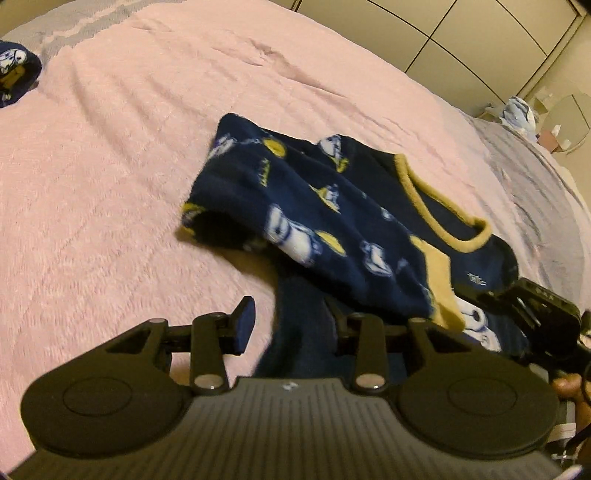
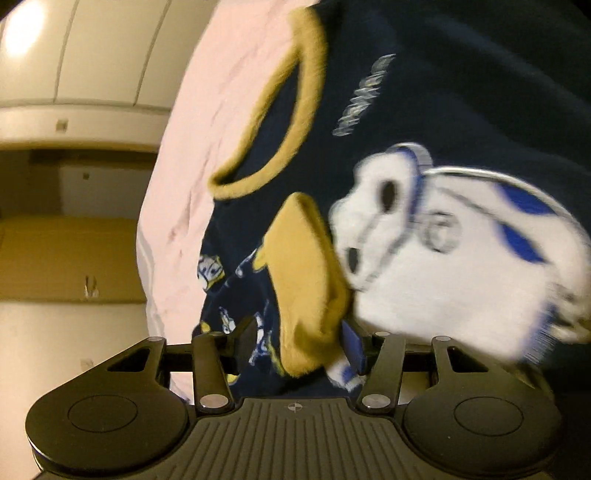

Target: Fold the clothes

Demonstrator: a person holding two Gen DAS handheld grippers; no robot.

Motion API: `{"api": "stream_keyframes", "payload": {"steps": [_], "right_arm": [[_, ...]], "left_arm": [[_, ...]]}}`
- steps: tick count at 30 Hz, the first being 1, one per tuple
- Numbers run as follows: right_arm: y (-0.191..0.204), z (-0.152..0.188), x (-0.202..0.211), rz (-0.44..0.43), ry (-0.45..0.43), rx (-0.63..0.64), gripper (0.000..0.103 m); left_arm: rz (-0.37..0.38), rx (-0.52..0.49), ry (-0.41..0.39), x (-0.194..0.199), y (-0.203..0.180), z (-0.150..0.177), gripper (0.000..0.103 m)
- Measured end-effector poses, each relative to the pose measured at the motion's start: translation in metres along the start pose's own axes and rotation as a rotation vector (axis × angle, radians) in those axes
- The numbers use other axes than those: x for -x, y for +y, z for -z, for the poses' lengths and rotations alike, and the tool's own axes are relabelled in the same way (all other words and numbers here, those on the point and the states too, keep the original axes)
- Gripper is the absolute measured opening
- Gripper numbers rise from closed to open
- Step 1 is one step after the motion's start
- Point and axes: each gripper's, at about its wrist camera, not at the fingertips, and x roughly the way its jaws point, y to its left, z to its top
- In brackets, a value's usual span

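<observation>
A bed covered by a pink fleece blanket [image 1: 122, 177] fills the left wrist view, with pale wardrobe doors [image 1: 461, 33] behind it and a grey sheet [image 1: 517, 155] showing along the far edge. A navy fleece pajama top [image 1: 332, 206], printed with small white and yellow figures and trimmed with a mustard-yellow neckband [image 1: 424, 192], is spread on the blanket near the middle of the bed. One sleeve is seen folded across the body of the top, its mustard cuff [image 1: 443, 291] lying over the large white cartoon print [image 1: 476, 321] on the chest. A second navy printed garment [image 1: 14, 74] is lying at the far left corner of the bed, well apart from the top.

The left gripper [image 1: 288, 325] is held low over the near edge of the top with its jaws wide apart; dark navy fabric lies between the fingers, but nothing is pinched.

In the right wrist view, which is blurred, the right gripper [image 2: 301, 343] is shown with its jaws spread apart as well, and the mustard cuff [image 2: 306, 280] sits in the gap between the fingers. Whether the cuff is touched by the pads cannot be told. The right gripper's body [image 1: 535, 317] is also visible at the right edge of the left wrist view, just beside the top.
</observation>
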Motion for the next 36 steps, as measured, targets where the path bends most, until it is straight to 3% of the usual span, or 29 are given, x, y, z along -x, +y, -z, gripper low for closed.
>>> {"api": "stream_keyframes", "payload": {"steps": [2,3,4,9,12,14,19,22,30,32,33,35,36], "right_arm": [[0.013,0.001,-0.015,0.063,0.013,0.101,0.020],[0.023,0.000,-0.017,0.089,0.005,0.166,0.009],[0.033,-0.002,-0.019,0.112,-0.006,0.233,0.008],[0.100,-0.011,0.046,-0.058,-0.294,0.630,0.008],[0.112,-0.024,0.093,-0.089,-0.437,0.745,0.008],[0.097,-0.042,0.107,-0.034,-0.430,0.732,0.008],[0.003,-0.085,0.083,0.300,-0.278,0.448,0.008],[-0.027,-0.083,0.084,0.286,-0.258,0.347,0.008],[-0.001,-0.082,0.127,0.124,-0.336,0.363,0.009],[0.001,-0.088,0.131,0.126,-0.350,0.382,0.009],[0.001,-0.091,0.133,0.131,-0.355,0.390,0.008],[-0.014,-0.099,0.124,0.256,-0.308,0.340,0.009],[-0.021,-0.103,0.120,0.314,-0.285,0.316,0.009]], "left_arm": [[0.004,0.000,0.007,-0.006,0.001,-0.003,0.032],[0.009,-0.004,0.006,-0.009,0.000,-0.006,0.032],[0.015,-0.014,0.002,-0.010,-0.002,-0.008,0.031],[0.059,-0.063,-0.022,-0.011,-0.015,-0.018,0.028],[0.087,-0.090,-0.017,-0.015,-0.024,-0.018,0.027],[0.088,-0.099,0.001,-0.021,-0.028,-0.015,0.027],[0.042,-0.122,0.048,-0.039,-0.035,-0.003,0.027],[-0.009,-0.165,0.055,-0.046,-0.041,0.000,0.027],[-0.162,-0.436,-0.061,-0.052,-0.074,-0.011,0.032],[-0.165,-0.496,-0.059,-0.059,-0.078,-0.010,0.032],[-0.164,-0.524,-0.053,-0.065,-0.078,-0.009,0.023],[-0.165,-0.573,-0.039,-0.072,-0.074,-0.007,0.009],[-0.165,-0.593,-0.035,-0.075,-0.072,-0.007,0.009]]}}
